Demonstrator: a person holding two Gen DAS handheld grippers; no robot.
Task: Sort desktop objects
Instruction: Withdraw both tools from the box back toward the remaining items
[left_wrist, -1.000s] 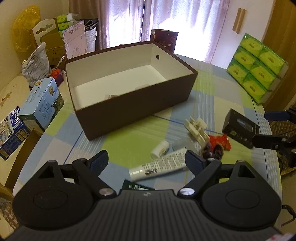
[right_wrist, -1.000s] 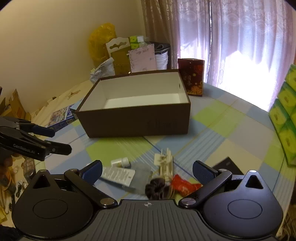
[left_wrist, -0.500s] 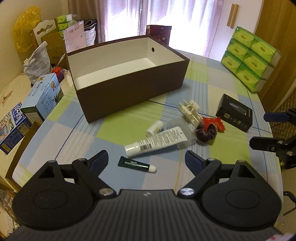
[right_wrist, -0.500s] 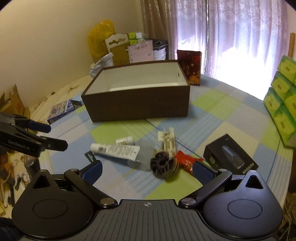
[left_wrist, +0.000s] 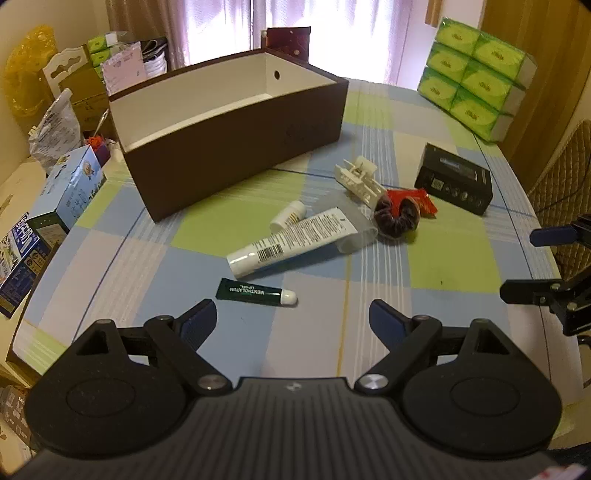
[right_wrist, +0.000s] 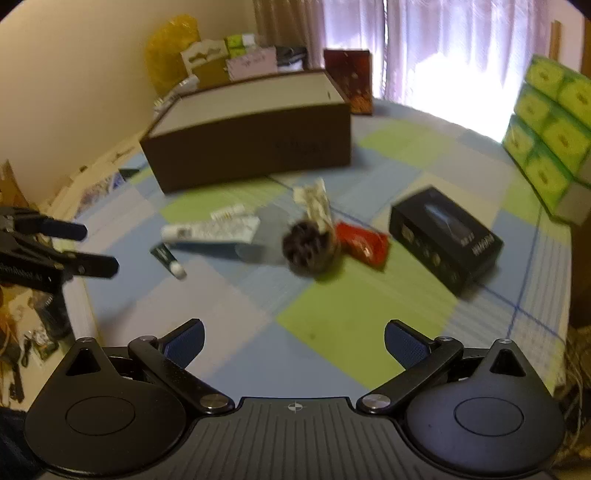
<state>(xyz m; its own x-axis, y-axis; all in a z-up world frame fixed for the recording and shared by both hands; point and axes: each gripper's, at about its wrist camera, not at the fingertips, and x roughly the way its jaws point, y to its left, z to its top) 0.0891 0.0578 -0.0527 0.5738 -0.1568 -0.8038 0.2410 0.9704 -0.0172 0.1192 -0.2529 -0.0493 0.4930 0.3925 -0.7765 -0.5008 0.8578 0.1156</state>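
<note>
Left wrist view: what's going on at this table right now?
A person holds two claws over a checked table, sorting clutter into an open brown box. Both the left claw and the right claw are open and empty. The white tube, green tube, scrunchie and black box lie on the table, outside the brown box.

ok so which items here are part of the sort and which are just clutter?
Job items:
brown open box
white tube
dark green tube
small white bottle
dark scrunchie
red packet
white plastic clip
black carton

Clutter:
green tissue packs
blue carton
yellow bag
</note>
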